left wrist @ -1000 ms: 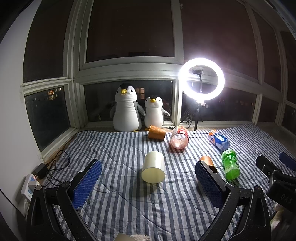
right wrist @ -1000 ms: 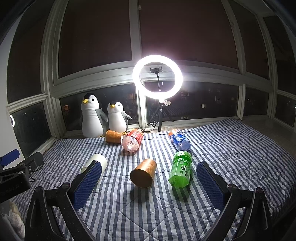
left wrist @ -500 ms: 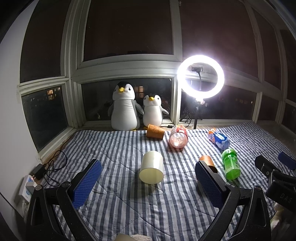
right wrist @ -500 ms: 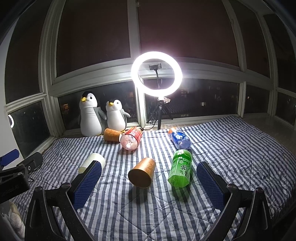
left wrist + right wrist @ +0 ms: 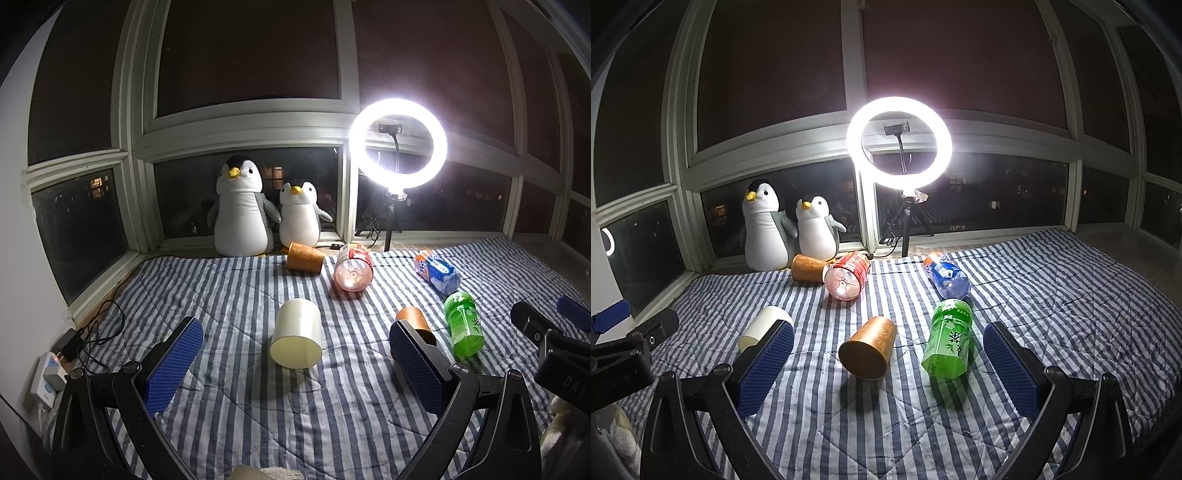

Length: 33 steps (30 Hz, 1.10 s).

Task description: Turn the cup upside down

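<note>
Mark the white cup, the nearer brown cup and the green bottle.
white cup (image 5: 295, 328): left wrist view, side wall.
nearer brown cup (image 5: 873, 343): right wrist view, side wall.
green bottle (image 5: 949, 339): right wrist view, label.

Three cups lie on their sides: one cream plastic cup (image 5: 295, 339) and two copper-brown paper cups (image 5: 868, 352) (image 5: 809, 268). Three plastic bottles lie there too: red-labelled (image 5: 848, 276), blue-labelled (image 5: 946, 276), green (image 5: 948, 338). Two plush penguins (image 5: 765, 225) (image 5: 817, 229) stand far left, beside one glowing ring light (image 5: 899, 142).

Striped quilt (image 5: 1052, 295), cream cup (image 5: 295, 338), two brown cups (image 5: 868, 352) (image 5: 809, 268), three bottles lying flat
</note>
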{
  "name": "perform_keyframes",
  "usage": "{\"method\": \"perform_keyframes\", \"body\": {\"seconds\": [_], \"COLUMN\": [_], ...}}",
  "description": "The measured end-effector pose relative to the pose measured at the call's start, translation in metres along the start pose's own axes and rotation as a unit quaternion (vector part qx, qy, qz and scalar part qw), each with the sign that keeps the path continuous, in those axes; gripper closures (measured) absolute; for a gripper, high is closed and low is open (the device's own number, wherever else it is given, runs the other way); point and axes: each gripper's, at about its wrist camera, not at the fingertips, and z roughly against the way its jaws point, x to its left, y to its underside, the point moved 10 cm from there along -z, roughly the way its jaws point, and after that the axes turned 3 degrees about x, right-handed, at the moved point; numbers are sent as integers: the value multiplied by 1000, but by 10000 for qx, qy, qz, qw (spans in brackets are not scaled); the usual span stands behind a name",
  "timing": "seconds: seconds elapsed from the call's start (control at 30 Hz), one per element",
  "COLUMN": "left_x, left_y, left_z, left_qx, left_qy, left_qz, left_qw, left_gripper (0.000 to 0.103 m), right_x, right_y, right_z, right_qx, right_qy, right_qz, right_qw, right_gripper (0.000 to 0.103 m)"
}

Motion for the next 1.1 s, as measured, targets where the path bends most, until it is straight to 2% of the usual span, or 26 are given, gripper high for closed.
{"method": "perform_keyframes", "body": {"seconds": [0.43, 0.73, 0.87, 1.1], "left_x": [-9, 2, 12, 33], "left_y": [0, 6, 9, 19], "left_z": [-32, -55, -64, -75], "left_qx": [261, 570, 712, 939], "left_qy": [68, 45, -6, -178], "left_qz": [-66, -38, 18, 38], "left_qw": [9996, 9984, 9975, 9954], "left_gripper": [1, 1, 1, 1], "right_x": [-11, -22, -34, -62], "right_y": [-8, -15, -19, -33], "right_z": [-39, -105, -139, -192], "right_qx": [216, 1079, 1556, 2044], "right_qy": [75, -258, -457, -357], "right_qz": [137, 308, 123, 84], "right_qw": [9996, 9933, 9867, 9782], "right_gripper": [2, 2, 2, 2]}}
